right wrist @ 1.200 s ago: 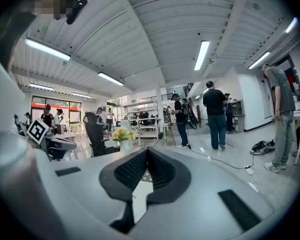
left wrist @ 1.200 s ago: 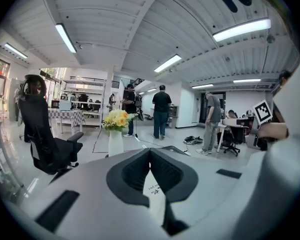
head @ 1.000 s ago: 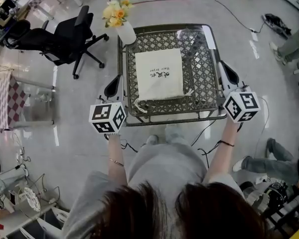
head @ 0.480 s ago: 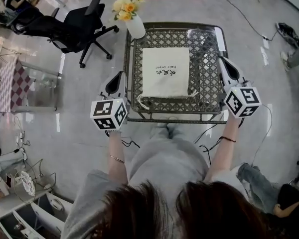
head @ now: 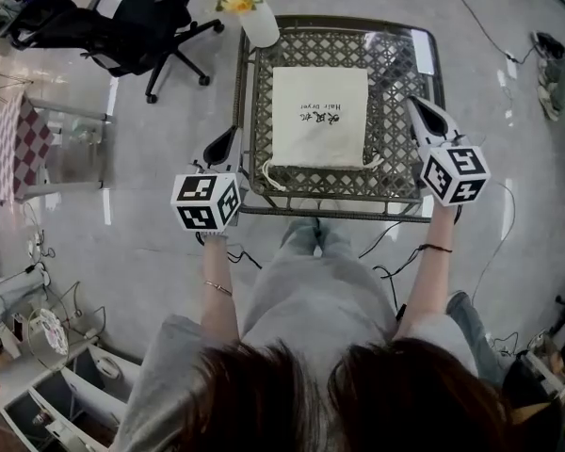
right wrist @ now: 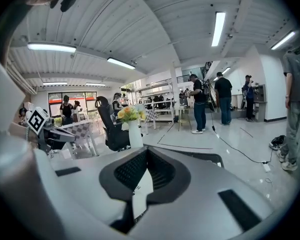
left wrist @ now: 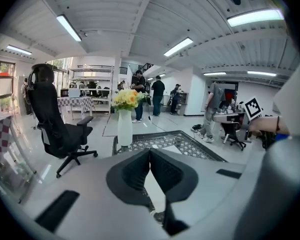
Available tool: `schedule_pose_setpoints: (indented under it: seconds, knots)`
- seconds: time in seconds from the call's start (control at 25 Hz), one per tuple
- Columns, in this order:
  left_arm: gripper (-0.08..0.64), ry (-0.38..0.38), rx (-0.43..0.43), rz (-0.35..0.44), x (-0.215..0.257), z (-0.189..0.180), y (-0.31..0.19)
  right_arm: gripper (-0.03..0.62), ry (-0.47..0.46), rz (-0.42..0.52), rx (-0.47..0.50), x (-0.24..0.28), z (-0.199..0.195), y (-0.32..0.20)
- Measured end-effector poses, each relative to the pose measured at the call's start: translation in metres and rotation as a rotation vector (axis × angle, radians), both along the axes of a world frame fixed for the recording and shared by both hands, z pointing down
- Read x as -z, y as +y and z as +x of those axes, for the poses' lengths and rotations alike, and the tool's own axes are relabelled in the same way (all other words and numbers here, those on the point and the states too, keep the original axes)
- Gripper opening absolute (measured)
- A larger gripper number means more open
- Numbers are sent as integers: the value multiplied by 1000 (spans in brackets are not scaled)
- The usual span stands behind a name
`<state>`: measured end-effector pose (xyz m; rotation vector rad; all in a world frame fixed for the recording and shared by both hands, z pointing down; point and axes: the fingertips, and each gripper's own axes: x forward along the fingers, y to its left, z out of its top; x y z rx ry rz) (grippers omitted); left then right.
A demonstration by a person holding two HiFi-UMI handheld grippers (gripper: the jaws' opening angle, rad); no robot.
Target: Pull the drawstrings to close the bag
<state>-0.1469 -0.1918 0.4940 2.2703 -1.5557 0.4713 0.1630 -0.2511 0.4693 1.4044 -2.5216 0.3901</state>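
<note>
A white drawstring bag (head: 320,116) with dark print lies flat in the middle of the metal lattice table (head: 400,69). Its mouth faces me, and cord loops stick out at the near left corner (head: 268,179) and the near right corner (head: 375,163). My left gripper (head: 230,136) hangs shut and empty just off the table's left edge, level with the bag's near end. My right gripper (head: 411,104) is shut and empty above the table's right side, to the right of the bag. In the right gripper view, the bag (right wrist: 140,191) shows below the closed jaws.
A white vase with yellow flowers (head: 254,12) stands at the table's far left corner. A black office chair (head: 132,26) sits on the floor to the left. Cables trail on the floor near my legs. In the gripper views, several people stand far off.
The head view has shifted, so the table sits higher in frame. The right gripper has come in over the table's right side. Both grippers stay shut, and the bag has not moved.
</note>
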Motion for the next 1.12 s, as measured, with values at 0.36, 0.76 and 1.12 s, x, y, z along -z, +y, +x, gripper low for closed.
schedule_pose_setpoints:
  seconds: [0.36,0.76,1.12]
  knots:
    - [25,-22,-27,-98,-47,-5,-1,21,96,-142,102,-62,-14,-11]
    - [26,-74,-60,-235,-100,-6,6,21,195,-306,271,-126,-29,15]
    - [28,-134,-118,-349,-140,-3,22,21,248,-362,347,-150,-33,31]
